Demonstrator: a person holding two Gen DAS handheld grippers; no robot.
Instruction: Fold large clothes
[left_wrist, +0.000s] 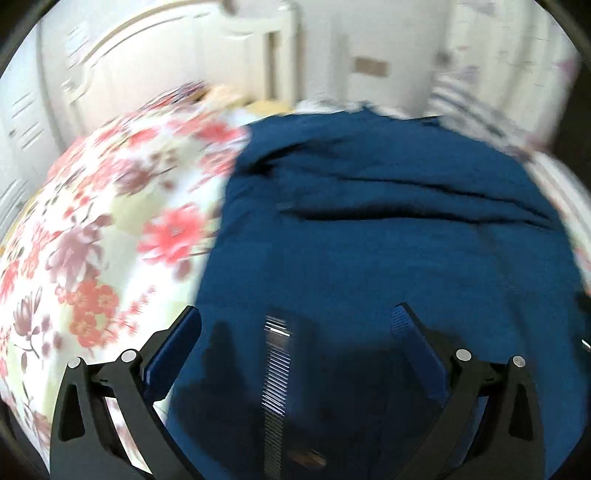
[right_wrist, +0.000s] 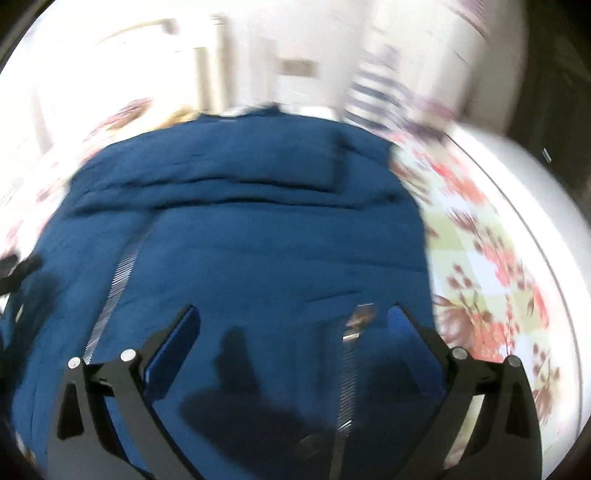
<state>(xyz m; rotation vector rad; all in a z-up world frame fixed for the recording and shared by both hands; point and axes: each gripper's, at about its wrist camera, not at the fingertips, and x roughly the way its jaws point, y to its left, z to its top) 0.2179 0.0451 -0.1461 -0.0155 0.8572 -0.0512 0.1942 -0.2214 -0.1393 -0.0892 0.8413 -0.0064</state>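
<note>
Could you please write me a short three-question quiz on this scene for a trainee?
1. True or false: the left gripper is clamped on the blue garment.
2. What lies beneath the garment? A) bare wooden table B) floral bedsheet C) grey carpet
3. Fill in: the metal part between the right gripper fingers is a zipper ____.

Key:
1. False; its jaws stand wide open above the cloth.
2. B
3. pull
</note>
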